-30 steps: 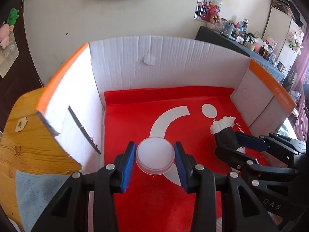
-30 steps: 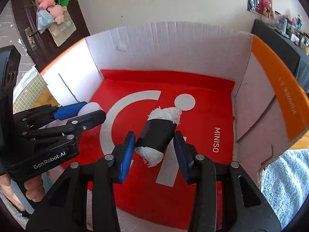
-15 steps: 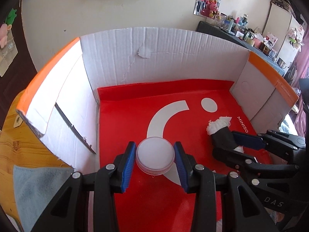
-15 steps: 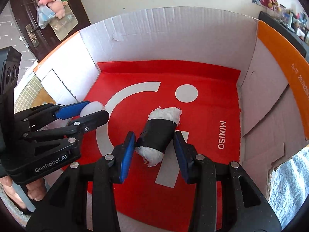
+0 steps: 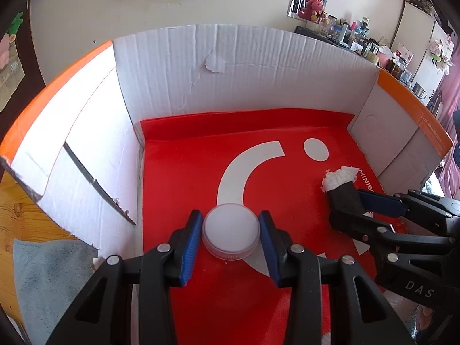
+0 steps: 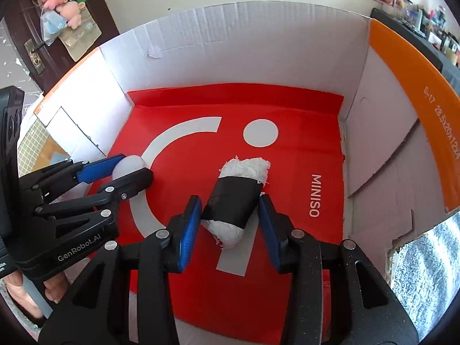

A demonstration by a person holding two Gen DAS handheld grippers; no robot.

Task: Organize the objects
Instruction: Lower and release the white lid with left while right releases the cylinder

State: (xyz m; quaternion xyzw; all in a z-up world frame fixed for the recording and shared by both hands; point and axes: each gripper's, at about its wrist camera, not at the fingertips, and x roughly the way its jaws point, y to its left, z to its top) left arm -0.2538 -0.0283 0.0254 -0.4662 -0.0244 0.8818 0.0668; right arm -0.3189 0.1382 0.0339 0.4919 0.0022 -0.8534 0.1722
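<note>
A white round jar [image 5: 230, 228] sits between the blue pads of my left gripper [image 5: 230, 218], which is shut on it just above the red MINISO bag [image 5: 187, 172] lining the floor of a cardboard box [image 5: 230, 72]. To its right, my right gripper [image 6: 229, 201] is shut on a black-wrapped roll [image 6: 233, 198] with white fluffy ends, held tilted over the bag's white logo. The right wrist view shows the left gripper [image 6: 132, 166] and jar [image 6: 129, 164] at the left. The left wrist view shows the right gripper [image 5: 346, 205] and roll [image 5: 342, 184] at the right.
White box walls with orange rims [image 6: 408, 109] enclose both grippers on three sides. A grey cloth [image 5: 49, 273] lies on the wooden table [image 5: 17, 215] left of the box. A mottled towel [image 6: 425, 258] lies outside at right. A person's hand [image 6: 17, 296] holds the left gripper.
The box fills more of both views, as both grippers have edged a little deeper into it. Each grip is unchanged.
</note>
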